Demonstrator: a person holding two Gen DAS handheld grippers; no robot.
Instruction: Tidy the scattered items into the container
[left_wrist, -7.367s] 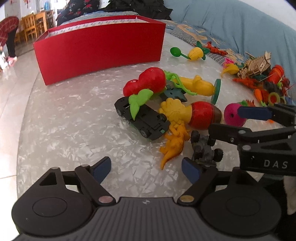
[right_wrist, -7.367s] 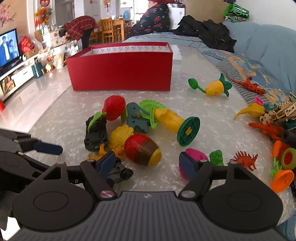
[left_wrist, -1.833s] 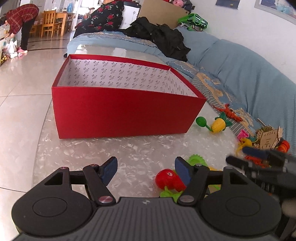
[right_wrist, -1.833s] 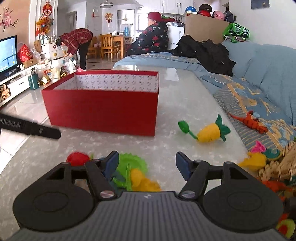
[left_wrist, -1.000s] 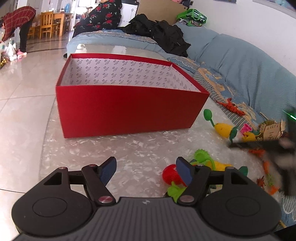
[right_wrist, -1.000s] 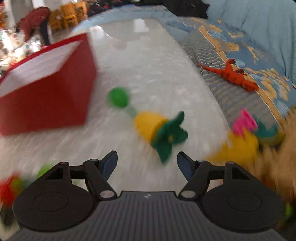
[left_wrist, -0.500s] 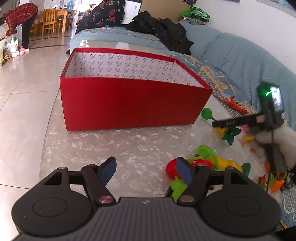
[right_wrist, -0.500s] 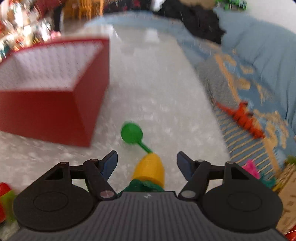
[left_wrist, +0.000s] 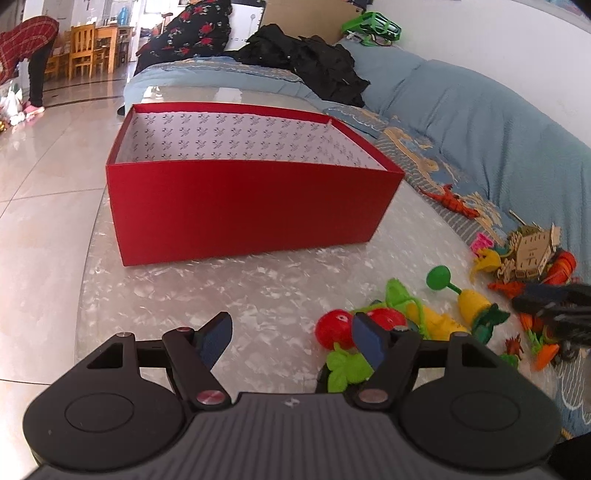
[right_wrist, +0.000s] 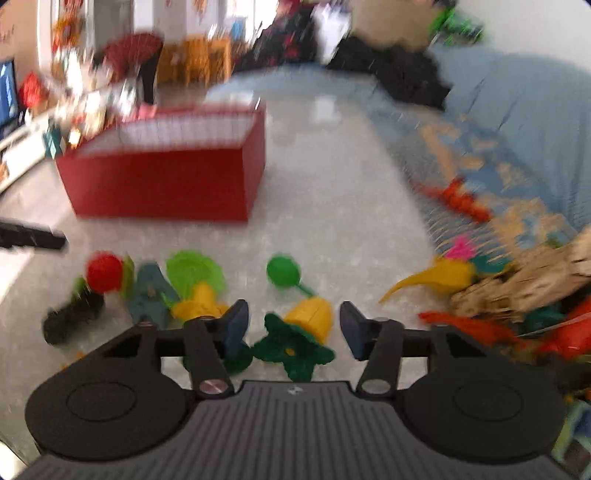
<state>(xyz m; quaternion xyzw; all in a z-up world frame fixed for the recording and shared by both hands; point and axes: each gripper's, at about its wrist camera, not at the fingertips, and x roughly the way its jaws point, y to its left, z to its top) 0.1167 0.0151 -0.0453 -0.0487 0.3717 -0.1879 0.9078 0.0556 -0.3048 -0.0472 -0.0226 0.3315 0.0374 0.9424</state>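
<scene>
Filling the far middle of the marbled surface (left_wrist: 192, 295): red container (left_wrist: 251, 206), a deep open-topped box with glossy red walls and a white printed lining, nothing visible inside from the left wrist view. Seen sharp there; smeared by blur in the right wrist view, which caught only its near wall and right-hand end.

Strewn nearer, well apart from the container: scattered toys. Shown crisply by the left view only: red cherry toy (left_wrist: 334, 328) with green leaves, yellow pineapple toy (left_wrist: 474, 301) with a green ball on a stem, wooden model (left_wrist: 532, 254) by the sofa's edge, orange lizard (left_wrist: 452, 201) on the patterned cloth. Shown better by the right view: dark green leafy crown of the pineapple toy, just in front of the tool, and a black toy car (right_wrist: 72, 317) off to the left.

Left tool (left_wrist: 291, 338) hung partly open over bare surface, gripping nothing, cherry toy just beyond its right finger. Right tool (right_wrist: 291, 328) was closing, jaws some way apart, pineapple toy between the pads yet not pressed by either.
</scene>
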